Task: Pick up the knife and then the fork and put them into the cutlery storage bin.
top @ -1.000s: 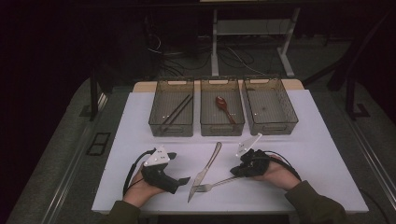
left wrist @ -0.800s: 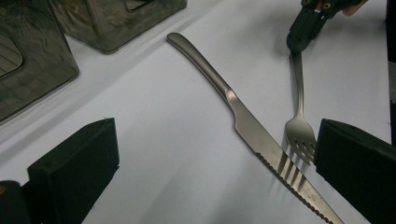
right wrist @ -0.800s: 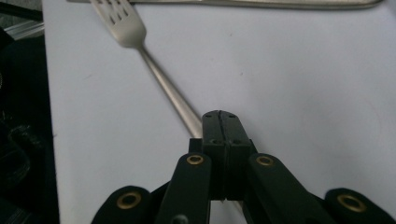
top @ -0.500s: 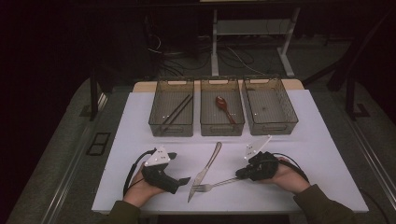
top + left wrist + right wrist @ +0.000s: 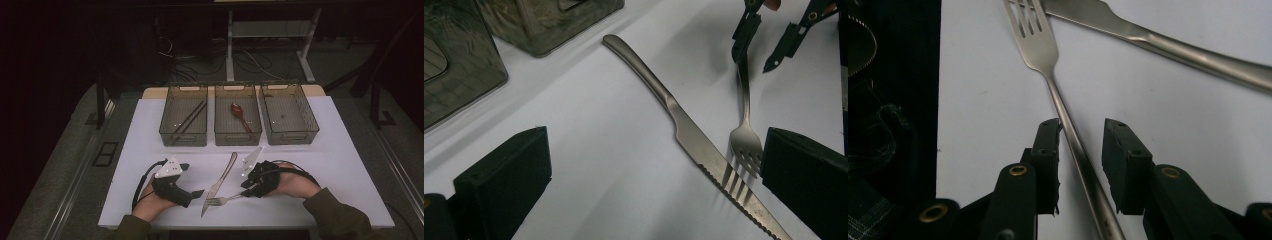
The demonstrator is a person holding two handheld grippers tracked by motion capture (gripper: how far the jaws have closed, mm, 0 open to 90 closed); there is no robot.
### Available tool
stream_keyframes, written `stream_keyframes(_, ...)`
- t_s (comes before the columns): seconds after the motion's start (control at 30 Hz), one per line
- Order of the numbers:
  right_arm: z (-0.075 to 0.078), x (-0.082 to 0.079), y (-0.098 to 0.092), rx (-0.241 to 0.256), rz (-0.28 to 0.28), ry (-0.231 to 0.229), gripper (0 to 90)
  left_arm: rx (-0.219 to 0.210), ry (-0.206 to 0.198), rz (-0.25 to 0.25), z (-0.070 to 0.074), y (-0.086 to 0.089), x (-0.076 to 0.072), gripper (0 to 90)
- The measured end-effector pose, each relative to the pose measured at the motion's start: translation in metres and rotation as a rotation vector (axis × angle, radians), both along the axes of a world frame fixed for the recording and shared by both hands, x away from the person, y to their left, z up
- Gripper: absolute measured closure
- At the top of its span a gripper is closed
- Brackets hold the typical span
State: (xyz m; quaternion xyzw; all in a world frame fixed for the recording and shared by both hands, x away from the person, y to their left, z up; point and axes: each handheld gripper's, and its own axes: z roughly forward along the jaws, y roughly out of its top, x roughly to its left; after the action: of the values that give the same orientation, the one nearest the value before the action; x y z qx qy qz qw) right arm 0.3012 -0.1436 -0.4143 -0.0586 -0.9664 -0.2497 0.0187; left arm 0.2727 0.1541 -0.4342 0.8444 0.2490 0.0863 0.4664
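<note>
A slim, matte silver metal fork [image 5: 223,200] lies flat on the white surface [image 5: 340,155] at the near edge, tines pointing left and resting across the serrated blade of a long silver table knife [image 5: 220,181]. The knife runs diagonally from near-left to far-right, its handle aimed at the three smoked-plastic bins. The left bin [image 5: 184,121] holds a pair of dark chopsticks [image 5: 188,120], the middle bin [image 5: 237,120] a reddish-brown spoon [image 5: 240,115], and the right bin [image 5: 289,119] looks bare.

The right tongs [image 5: 1081,167] straddle the fork's handle, one pad touching its side and the other a little apart, so the gap is narrow but not yet clamped. The left tongs [image 5: 644,185] rest on the surface to the left of the cutlery, spread wide and holding nothing, with the knife blade and the fork tines between their pads.

The fork is likely light and stiff, and its smooth, rounded handle looks slippery. It lies almost flush with the surface, so the pads probably need to go low on either side of the handle, near its middle, for a balanced lift. Because the tines overlap the blade, dragging the fork could nudge the knife; a straight lift seems safer.
</note>
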Motion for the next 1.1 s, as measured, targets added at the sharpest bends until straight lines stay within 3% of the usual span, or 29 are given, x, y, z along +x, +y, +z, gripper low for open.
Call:
stream_keyframes(0.27, 0.001, -0.003, 0.032, -0.148, 0.132, -0.049, 70.4, 0.000, 0.000, -0.002, 0.000, 0.000, 0.000, 0.0)
stream_keyframes(0.5, -0.002, -0.004, 0.045, -0.251, 0.184, -0.061, 74.7, -0.001, 0.000, -0.003, 0.000, 0.000, 0.000, 0.0)
stream_keyframes(0.9, -0.003, -0.010, 0.056, -0.332, 0.239, -0.103, 81.6, -0.001, 0.001, -0.002, 0.000, 0.000, -0.001, 0.0)
stream_keyframes(1.1, -0.002, -0.012, 0.056, -0.346, 0.209, -0.090, 83.4, -0.001, 0.001, -0.002, 0.000, 0.000, -0.001, 0.0)
